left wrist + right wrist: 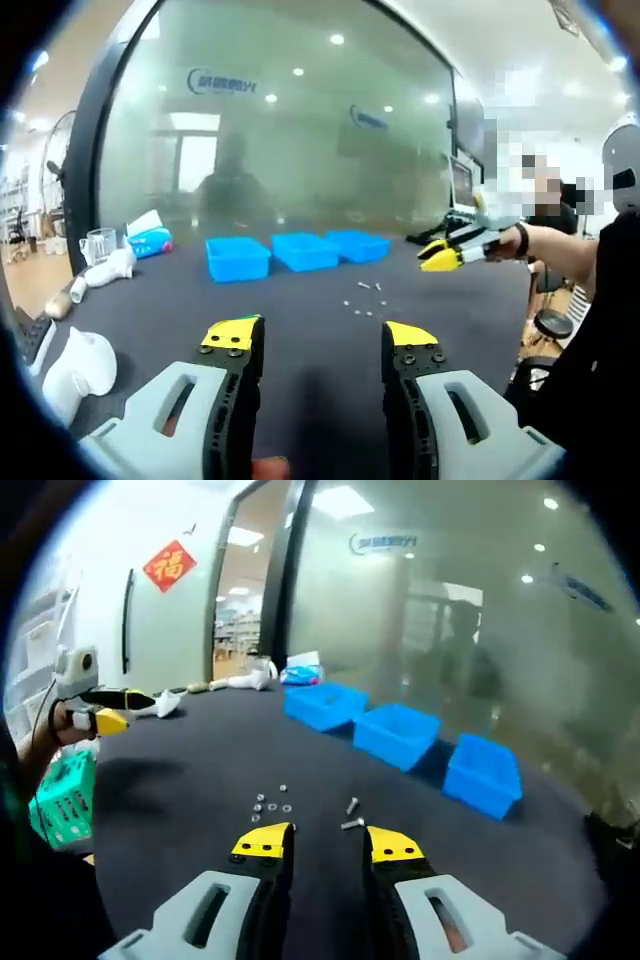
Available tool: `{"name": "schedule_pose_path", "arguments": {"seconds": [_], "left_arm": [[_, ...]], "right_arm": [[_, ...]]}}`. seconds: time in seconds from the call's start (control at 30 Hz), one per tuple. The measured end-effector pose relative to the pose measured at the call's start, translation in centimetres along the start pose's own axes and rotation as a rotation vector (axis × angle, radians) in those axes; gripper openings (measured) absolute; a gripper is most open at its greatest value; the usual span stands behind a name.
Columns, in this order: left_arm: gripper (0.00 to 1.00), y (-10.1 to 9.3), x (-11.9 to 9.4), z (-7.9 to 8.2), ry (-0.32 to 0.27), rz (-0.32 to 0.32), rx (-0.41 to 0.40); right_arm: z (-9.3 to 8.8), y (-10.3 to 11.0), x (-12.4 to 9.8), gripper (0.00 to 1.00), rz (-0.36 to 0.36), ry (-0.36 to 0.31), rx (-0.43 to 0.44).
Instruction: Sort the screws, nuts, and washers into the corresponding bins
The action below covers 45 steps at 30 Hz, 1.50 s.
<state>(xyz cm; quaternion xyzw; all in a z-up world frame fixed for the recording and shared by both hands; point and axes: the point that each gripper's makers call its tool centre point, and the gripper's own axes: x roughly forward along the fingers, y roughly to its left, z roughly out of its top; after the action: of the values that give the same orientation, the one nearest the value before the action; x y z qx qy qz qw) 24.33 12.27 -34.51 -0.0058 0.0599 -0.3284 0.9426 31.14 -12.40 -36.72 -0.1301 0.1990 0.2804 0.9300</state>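
Both yellow-tipped tongs, left (322, 340) and right (328, 842), gape apart, gripping nothing. Small silver screws, nuts and washers (300, 808) lie loose on the dark tabletop (180, 770). Three blue plastic bins (397, 735) stand beyond.

Three bins (400, 732) in a row behind hardware (272, 803)

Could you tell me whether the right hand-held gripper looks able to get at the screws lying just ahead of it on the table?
Probably yes. The right hand-held gripper has its jaws apart, and the screws lie loose on the dark table just beyond its tips, with nothing between them.
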Motion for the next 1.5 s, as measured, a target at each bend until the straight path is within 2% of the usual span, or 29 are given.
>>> {"name": "schedule_pose_path", "arguments": {"seconds": [0.23, 0.33, 0.57, 0.9, 1.17, 1.3, 1.5], "left_arm": [[0.46, 0.0, 0.0, -0.1, 0.0, -0.003, -0.005], [0.46, 0.0, 0.0, -0.2, 0.0, -0.003, -0.01], [0.46, 0.0, 0.1, -0.3, -0.002, -0.005, -0.015], [0.46, 0.4, 0.1, -0.7, 0.001, -0.005, -0.022], [0.46, 0.5, 0.1, -0.9, 0.0, -0.005, -0.029], [0.46, 0.5, 0.1, -0.9, -0.001, -0.002, -0.03], [0.46, 0.5, -0.1, -0.9, -0.001, 0.002, -0.028]], "right_arm": [[-0.3, -1.6, 3.9, 0.23, 0.029, 0.116, -0.013], [-0.5, -1.9, 5.4, 0.21, 0.045, 0.157, 0.014], [-1.2, -2.0, 8.0, 0.2, 0.057, 0.226, 0.034], [-2.7, -2.7, 9.6, 0.14, 0.04, 0.291, 0.049], [-3.4, -2.9, 10.2, 0.11, 0.031, 0.308, 0.053], [-3.3, -2.8, 10.3, 0.03, 0.033, 0.307, 0.048], [-3.4, -2.9, 10.3, 0.02, 0.036, 0.306, 0.075]]}}
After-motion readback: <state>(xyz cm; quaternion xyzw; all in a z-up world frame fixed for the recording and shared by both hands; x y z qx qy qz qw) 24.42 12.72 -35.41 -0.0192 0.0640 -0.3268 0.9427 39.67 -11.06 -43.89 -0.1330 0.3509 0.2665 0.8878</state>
